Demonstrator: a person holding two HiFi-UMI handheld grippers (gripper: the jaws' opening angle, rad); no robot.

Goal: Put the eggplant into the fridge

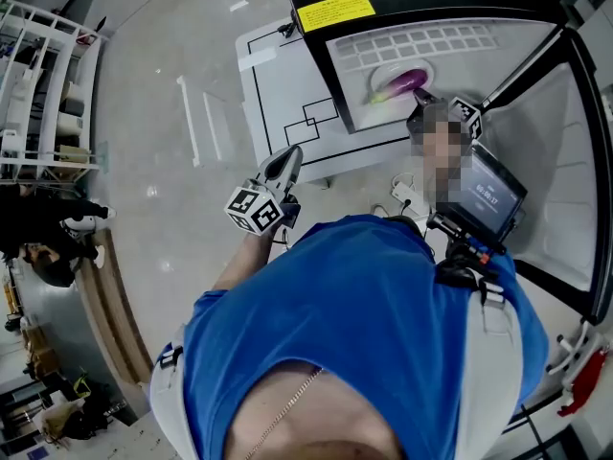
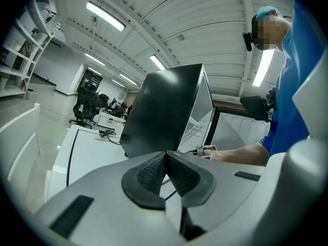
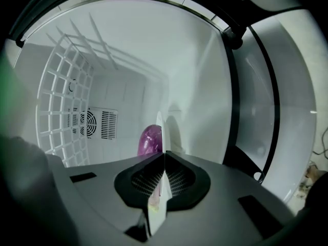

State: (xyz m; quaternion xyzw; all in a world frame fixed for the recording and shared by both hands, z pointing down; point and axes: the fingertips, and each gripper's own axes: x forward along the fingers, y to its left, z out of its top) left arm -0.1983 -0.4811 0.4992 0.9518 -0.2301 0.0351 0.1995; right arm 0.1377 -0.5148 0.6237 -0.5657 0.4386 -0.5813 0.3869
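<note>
fridge [image 1: 383, 41]: eggplant [image 1: 407, 81] lies diagonally on plate [image 1: 387, 71]

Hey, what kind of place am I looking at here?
Probably a lab or open-plan office workspace, not a home kitchen: long ceiling strip lights, black office chairs at desks, and a small black fridge standing open on a white table marked with black lines.
</note>
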